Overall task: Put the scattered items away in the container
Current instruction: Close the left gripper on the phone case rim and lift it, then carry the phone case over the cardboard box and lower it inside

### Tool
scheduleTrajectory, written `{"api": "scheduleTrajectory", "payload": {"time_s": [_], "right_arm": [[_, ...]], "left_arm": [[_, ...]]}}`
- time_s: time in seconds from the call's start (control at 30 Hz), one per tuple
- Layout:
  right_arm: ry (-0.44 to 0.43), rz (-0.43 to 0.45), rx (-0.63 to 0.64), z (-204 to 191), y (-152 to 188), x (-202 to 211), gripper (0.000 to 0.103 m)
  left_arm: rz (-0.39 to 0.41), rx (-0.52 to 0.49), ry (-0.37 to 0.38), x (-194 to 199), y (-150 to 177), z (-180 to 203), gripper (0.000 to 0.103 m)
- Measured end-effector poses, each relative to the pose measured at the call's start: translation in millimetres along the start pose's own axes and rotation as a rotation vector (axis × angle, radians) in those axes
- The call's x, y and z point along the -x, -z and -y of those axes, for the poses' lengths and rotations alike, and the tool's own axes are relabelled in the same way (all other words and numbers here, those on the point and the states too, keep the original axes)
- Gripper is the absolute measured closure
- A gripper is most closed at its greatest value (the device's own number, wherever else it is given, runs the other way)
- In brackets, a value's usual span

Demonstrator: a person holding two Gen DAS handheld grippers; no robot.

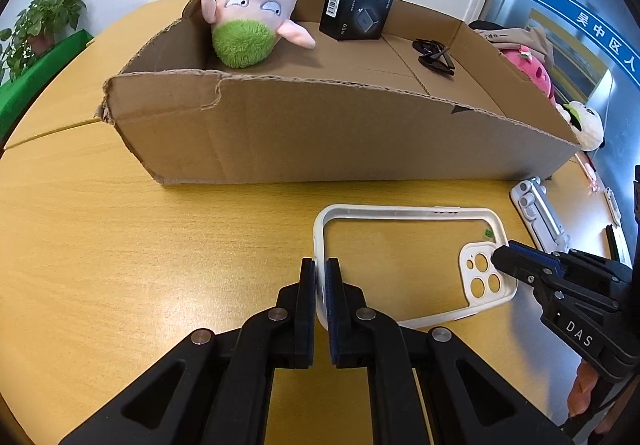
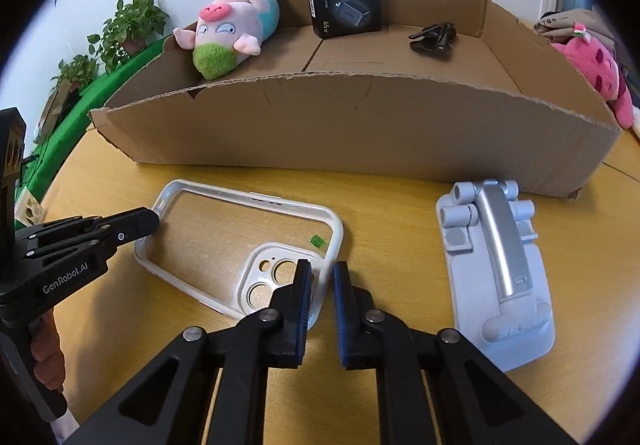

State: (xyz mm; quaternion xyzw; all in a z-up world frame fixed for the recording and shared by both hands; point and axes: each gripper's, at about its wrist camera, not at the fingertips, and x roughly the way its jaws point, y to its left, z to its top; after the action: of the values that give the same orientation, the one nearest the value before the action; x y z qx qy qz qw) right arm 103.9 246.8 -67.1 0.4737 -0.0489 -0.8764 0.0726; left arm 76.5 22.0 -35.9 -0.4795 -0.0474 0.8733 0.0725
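The clear phone case [image 1: 408, 269] lay on the table [image 1: 120, 245] at lower centre, below the cardboard box [image 1: 320, 133], the left gripper [image 1: 320, 285] and right gripper [image 2: 322, 285] each clamped on opposite rims, likely for a level two-handed lift.

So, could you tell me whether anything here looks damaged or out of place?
Yes: the brown cardboard box has a ragged, torn top edge with a notch near its left end. Inside it, the pink plush pig lies tipped over against the wall.
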Motion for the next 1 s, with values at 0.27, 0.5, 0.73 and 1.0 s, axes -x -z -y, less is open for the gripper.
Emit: {"api": "scheduleTrajectory", "payload": {"time_s": [0.27, 0.5, 0.73, 1.0], "right_arm": [[-0.026, 0.178, 0.048, -9.9, -19.9, 45.2, 0.093], [-0.03, 0.318, 0.06, -4.5, -66.7, 90.8, 0.094], [-0.036, 0.399, 0.054, 1.6, -123.8, 118.1, 0.095], [-0.052, 0.395, 0.05, -1.9, -149.1, 118.5, 0.095]], "left_arm": [[0.089, 0.032, 0.012, 42.4, -17.4, -0.3, 0.099], [0.248, -0.004, 0.055, 102.8, -73.3, 12.1, 0.099], [0.357, -0.057, 0.036, 137.0, -126.4, 20.6, 0.099], [0.367, -0.037, 0.035, 144.0, -150.3, 11.3, 0.099]]}}
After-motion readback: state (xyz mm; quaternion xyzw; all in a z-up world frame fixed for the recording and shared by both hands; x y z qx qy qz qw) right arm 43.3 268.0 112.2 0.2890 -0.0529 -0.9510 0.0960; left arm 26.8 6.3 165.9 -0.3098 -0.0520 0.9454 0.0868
